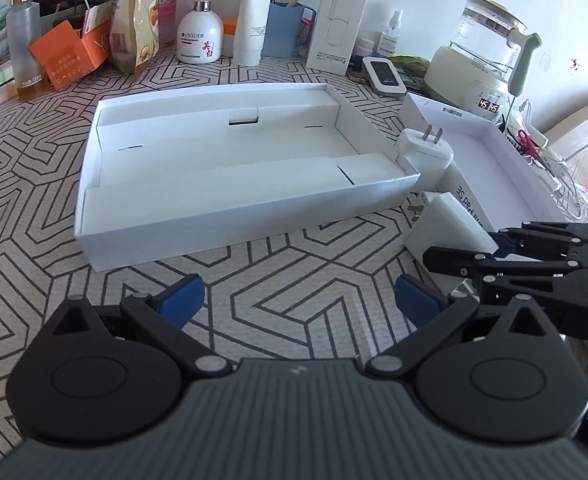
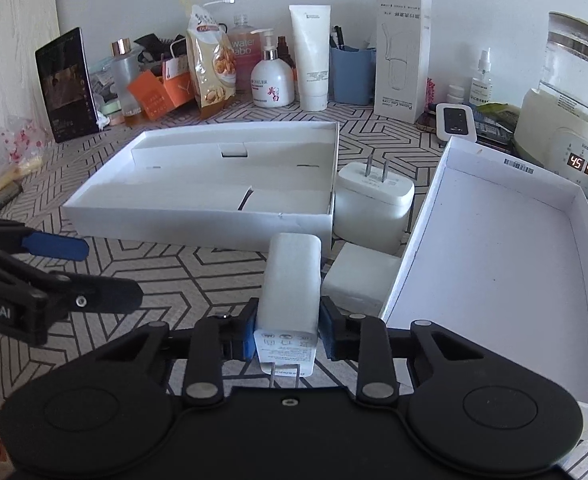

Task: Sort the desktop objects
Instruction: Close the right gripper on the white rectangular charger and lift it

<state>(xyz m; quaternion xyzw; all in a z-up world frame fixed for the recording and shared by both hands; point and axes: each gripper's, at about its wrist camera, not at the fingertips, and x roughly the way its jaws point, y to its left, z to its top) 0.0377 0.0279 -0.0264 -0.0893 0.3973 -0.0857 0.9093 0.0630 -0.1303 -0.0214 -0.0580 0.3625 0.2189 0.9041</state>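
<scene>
the right gripper [image 2: 288, 336] has its blue pads pressed against both sides of a white charger [image 2: 292, 280], which sticks out forward between the fingers with its printed end and metal prongs turned back toward the camera. the charger is lifted off the patterned tablecloth [image 2: 198, 272] and sits in front of the near wall of the wide white box tray [image 2: 198, 220]. that tray holds only its own folded cardboard insert. just beside the tray's right end stands a second white charger [image 2: 374, 204], prongs pointing up, and close in front of it a third white block [image 2: 358, 280] lies on the cloth, touching the side of the box lid [image 2: 494, 256] that lies open side up on the right. the left gripper [image 1: 300, 300] hangs over bare tablecloth in front of the tray with its blue pads wide apart and nothing between them; from the right wrist view one of its blue fingers [image 2: 56, 246] shows at the left edge. along the wall behind stand a pump bottle [image 2: 272, 80], a tall white tube [image 2: 312, 56], a snack bag [image 2: 210, 64], an orange carton [image 2: 162, 94], a blue cup [image 2: 352, 74], a tall white carton [image 2: 402, 52] and a glass kettle [image 2: 570, 92] on a base with a lit red display.
</scene>
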